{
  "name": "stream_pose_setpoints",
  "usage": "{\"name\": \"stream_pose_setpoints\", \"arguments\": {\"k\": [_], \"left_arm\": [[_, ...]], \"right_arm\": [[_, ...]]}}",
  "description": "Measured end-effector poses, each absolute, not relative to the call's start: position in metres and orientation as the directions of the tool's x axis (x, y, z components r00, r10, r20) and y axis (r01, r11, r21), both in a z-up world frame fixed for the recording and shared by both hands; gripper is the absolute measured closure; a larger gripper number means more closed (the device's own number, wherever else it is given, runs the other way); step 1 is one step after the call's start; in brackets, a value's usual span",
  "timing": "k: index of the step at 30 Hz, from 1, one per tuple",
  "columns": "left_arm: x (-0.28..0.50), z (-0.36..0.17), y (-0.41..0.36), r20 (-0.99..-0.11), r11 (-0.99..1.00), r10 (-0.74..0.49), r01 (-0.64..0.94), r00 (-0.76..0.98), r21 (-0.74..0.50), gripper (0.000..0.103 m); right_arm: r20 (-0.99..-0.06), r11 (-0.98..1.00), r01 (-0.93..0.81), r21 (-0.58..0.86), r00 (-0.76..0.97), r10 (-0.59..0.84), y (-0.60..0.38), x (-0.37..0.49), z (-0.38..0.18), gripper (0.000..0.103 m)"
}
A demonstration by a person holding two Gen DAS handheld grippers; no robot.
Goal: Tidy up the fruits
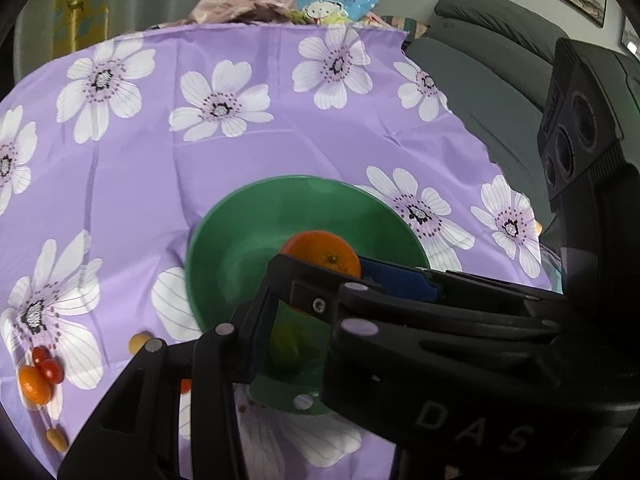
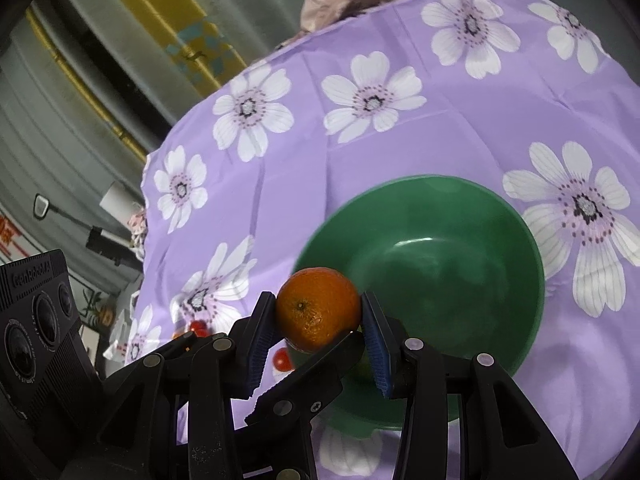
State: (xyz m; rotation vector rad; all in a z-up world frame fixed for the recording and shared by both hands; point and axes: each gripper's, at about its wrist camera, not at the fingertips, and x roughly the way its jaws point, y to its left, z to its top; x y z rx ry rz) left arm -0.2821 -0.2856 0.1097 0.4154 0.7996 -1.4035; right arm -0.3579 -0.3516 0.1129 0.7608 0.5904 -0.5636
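We count one green bowl on the table, which wears one purple cloth printed with white flowers. One large orange sits between the blue pads of the right tool; the left tool is the second, so two tools in all. Behind the left tool we make out one yellow-green fruit, blurred. On the cloth at the left lie one small orange fruit, two red cherry tomatoes touching each other, and two little yellow-orange fruits, well apart. One more small red one shows under the right tool; we cannot tell whether it is one already counted.
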Motion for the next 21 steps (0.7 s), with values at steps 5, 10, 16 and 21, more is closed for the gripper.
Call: {"name": "stream_pose_setpoints", "arguments": {"k": [5, 10, 16, 21], "left_arm": [[-0.283, 0.102, -0.296, -0.721, 0.133, -0.689, 0.968, -0.066, -0.215, 0.062], [-0.283, 0.094, -0.303, -0.736, 0.131, -0.672, 0.964, -0.084, -0.230, 0.062], [-0.282, 0.087, -0.309, -0.751, 0.126, -0.651, 0.961, -0.108, -0.247, 0.063], [-0.280, 0.080, -0.314, -0.761, 0.122, -0.635, 0.956, -0.131, -0.267, 0.063]], "right_arm": [[-0.690, 0.565, 0.684, 0.460, 0.677, -0.257, -0.361, -0.363, 0.106, 0.058], [-0.712, 0.548, 0.701, 0.457, 0.657, -0.247, -0.367, -0.364, 0.098, 0.058], [-0.731, 0.529, 0.716, 0.456, 0.640, -0.236, -0.373, -0.365, 0.092, 0.058], [-0.751, 0.510, 0.732, 0.452, 0.621, -0.225, -0.378, -0.365, 0.086, 0.058]]}}
